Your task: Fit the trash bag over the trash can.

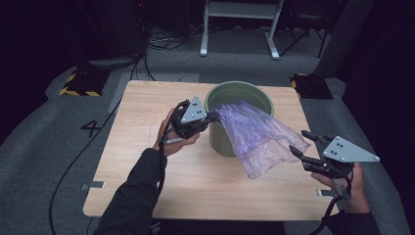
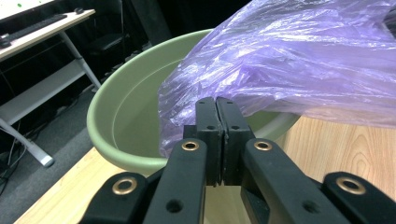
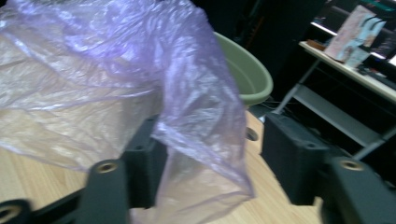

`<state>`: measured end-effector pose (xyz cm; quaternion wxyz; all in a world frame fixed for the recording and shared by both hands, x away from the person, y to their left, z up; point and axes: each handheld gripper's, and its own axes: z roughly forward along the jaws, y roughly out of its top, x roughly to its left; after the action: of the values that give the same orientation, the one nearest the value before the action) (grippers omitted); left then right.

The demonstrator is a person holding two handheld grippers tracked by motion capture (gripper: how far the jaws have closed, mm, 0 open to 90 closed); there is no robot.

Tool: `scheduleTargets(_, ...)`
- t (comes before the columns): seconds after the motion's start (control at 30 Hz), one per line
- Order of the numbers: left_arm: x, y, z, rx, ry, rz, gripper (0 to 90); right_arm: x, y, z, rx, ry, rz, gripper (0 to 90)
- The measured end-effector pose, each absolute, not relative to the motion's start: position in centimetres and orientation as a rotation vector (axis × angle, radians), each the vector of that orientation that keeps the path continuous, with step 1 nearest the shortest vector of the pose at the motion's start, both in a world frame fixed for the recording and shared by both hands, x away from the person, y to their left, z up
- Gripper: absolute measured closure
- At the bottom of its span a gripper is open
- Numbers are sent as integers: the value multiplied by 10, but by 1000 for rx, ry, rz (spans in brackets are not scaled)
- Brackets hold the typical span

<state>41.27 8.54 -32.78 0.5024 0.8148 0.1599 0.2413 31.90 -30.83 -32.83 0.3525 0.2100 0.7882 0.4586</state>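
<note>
bag: thin see-through purple plastic bag (image 1: 257, 137), one end over the rim of the round olive-green plastic bucket (image 1: 222, 142), rest drapes down the bucket's right side twd the bench, crinkly all over

bucket: sits on the light wooden bench (image 1: 147, 166), far-centre, upright, looks empty inside from the left gripper view (image 2: 126, 121)

left gripper: (image 1: 211, 116) right at the bucket's left rim, jaws pinched tight together on the edge of the bag (image 2: 280, 60), film comes out right at the tips in the left gripper view (image 2: 217, 105)

right gripper: (image 1: 302, 142) at the bench's right side, jaws apart abt halfway, lower corner of the bag (image 3: 140, 93) hangs across the left jaw and into the gap, right jaw clear of it, so not clamped as far as I can see. view's a bit blurry tho

hands: left hand (image 1: 171, 139) holds its gripper mid-bench, dark sleeve; right hand (image 1: 350, 188) near the bench's right front edge

gap btw grippers: well apart, bag stretched loosely between them

bg: grey carpet floor, white-framed desk behind the bench
</note>
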Motion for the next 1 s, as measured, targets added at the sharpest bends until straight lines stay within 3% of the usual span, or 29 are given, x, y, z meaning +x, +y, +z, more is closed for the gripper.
scheduleTargets(0.03,413,86,-328,1967,390,581,853,321,-308,-330,529,2053,1193,589)
scheduleTargets(0.07,413,86,-328,1967,390,581,834,321,-308,-330,529,2053,1193,589)
scheduleTargets(0.1,413,88,-329,1958,390,569,822,323,-307,-334,507,2056,1219,739)
scheduleTargets(0.13,413,88,-329,1958,390,569,800,323,-307,-334,507,2056,1219,739)
scheduleTargets(0.17,413,89,-329,1954,387,560,800,323,-306,-335,498,2054,1237,795)
scheduleTargets(0.23,411,91,-327,1945,398,549,658,324,-304,-337,473,2058,1279,889)
scheduleTargets(0.27,409,93,-326,1939,387,527,550,325,-302,-337,460,2065,1300,900)
scheduleTargets(0.43,394,98,-321,1913,379,492,448,324,-296,-336,447,2071,1303,900)
scheduleTargets(0.47,391,98,-320,1910,387,500,354,324,-295,-335,445,2067,1308,900)
scheduleTargets(0.57,379,95,-316,1891,388,490,214,323,-294,-333,448,2056,1312,900)
scheduleTargets(0.73,355,77,-315,1902,304,436,162,323,-291,-331,458,2048,1332,900)
scheduleTargets(1.0,335,28,-325,2005,224,426,159,323,-286,-329,450,2048,1330,900)
